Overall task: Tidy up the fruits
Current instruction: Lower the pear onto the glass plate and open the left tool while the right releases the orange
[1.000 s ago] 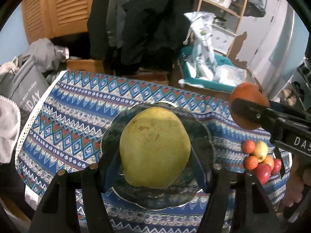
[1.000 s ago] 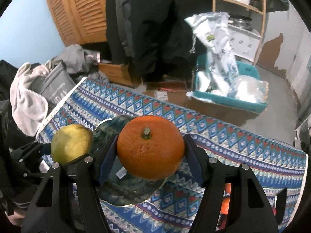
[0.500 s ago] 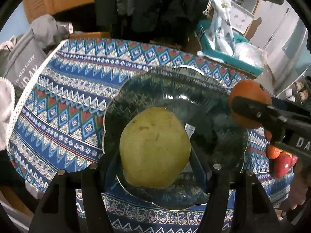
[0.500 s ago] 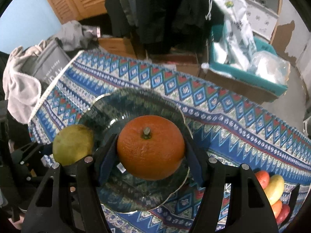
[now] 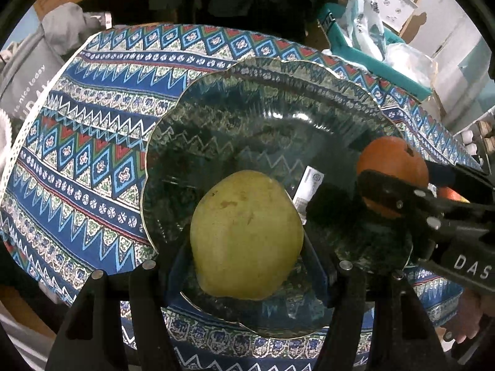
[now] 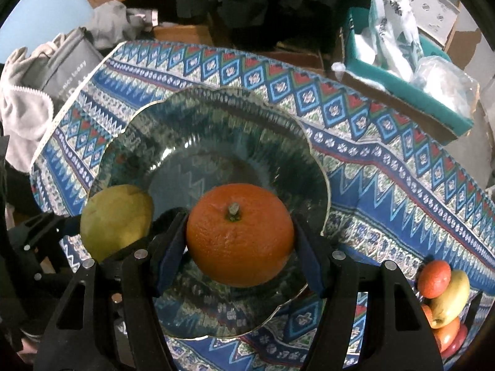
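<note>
grey bag (image 6: 66, 68): off the left edge of the tabletop, pale lettering on its side; a light grey garment (image 6: 21, 114) bunched beside it
tabletop (image 5: 92, 130): covered by a blue cloth with zigzag and diamond bands; carries the plate and, at the right, a cluster of small fruit
left gripper (image 5: 247, 266): its fingers (image 5: 178, 266) clenched on the pear, one blue pad on each flank; it points steeply down over the near part of the plate
pear (image 5: 246, 235): yellow-green with small brown specks; held between the left fingers above the plate's near-left part; whether it touches the glass cannot be told
plate (image 6: 216, 117): dark translucent glass dish with a scalloped, pale-edged rim; the cloth pattern shows through it; a small white label (image 5: 307, 185) shows through the glass; no fruit lying loose in it, only the two held pieces over it
right gripper (image 6: 239, 247): its fingers (image 6: 168, 247) grasping the orange from both sides; aimed down at the plate's near-right part
orange (image 6: 239, 235): stem end facing the camera; gripped above the plate, just right of the pear; the two fruits are near but apart
small fruit (image 6: 442, 293): red, orange and yellow pieces crowded together on the cloth right of the plate, outside it
teal bin (image 6: 402, 71): beyond the tabletop's far right edge; holds plastic bags (image 6: 393, 15) and clear wrapping
</note>
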Demonstrator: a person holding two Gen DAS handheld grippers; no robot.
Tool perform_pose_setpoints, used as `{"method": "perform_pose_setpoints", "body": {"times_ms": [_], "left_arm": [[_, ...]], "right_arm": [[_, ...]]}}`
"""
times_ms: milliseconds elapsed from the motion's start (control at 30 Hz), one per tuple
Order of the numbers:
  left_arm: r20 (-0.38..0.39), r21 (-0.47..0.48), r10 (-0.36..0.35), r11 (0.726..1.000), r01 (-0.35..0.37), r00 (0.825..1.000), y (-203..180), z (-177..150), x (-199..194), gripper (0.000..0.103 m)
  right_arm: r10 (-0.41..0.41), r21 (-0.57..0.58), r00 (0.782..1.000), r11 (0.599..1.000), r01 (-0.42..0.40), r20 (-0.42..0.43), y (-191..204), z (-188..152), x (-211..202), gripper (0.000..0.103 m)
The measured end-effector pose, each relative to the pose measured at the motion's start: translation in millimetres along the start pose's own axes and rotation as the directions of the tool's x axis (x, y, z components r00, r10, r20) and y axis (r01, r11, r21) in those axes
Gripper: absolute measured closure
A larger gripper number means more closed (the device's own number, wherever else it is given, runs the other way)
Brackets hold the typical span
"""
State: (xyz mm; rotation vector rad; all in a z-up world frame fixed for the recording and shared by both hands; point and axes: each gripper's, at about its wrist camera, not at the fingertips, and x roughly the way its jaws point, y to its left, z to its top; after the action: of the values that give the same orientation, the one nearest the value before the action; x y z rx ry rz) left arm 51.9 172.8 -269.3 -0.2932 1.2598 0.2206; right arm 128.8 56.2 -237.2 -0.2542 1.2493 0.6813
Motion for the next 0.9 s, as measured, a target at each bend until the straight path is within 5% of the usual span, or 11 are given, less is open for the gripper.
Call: {"method": "perform_pose_setpoints", "body": {"times_ms": [500,667,900], "left_arm": [[-0.09,0.005,-0.014,1.0,0.015,0.996,-4,-5,21,0.035],[-0.042,0.02,-0.01,1.0,0.011,0.999,-8,-6,8,0.017],[0.002,0.036,0.008,0.999,-0.008,1.0,-8,-5,-14,0.017]], "right_arm": [[-0.002,0.015,0.999,1.0,0.003,-0.045,-7,-7,12,0.035],[0.019,0.034,0.999,0.999,-0.018,-0.03,-9,-5,9,0.032],[0.023,0.077,1.0,0.997,-0.023,0.009,-14,-2,-6,0.018]]}}
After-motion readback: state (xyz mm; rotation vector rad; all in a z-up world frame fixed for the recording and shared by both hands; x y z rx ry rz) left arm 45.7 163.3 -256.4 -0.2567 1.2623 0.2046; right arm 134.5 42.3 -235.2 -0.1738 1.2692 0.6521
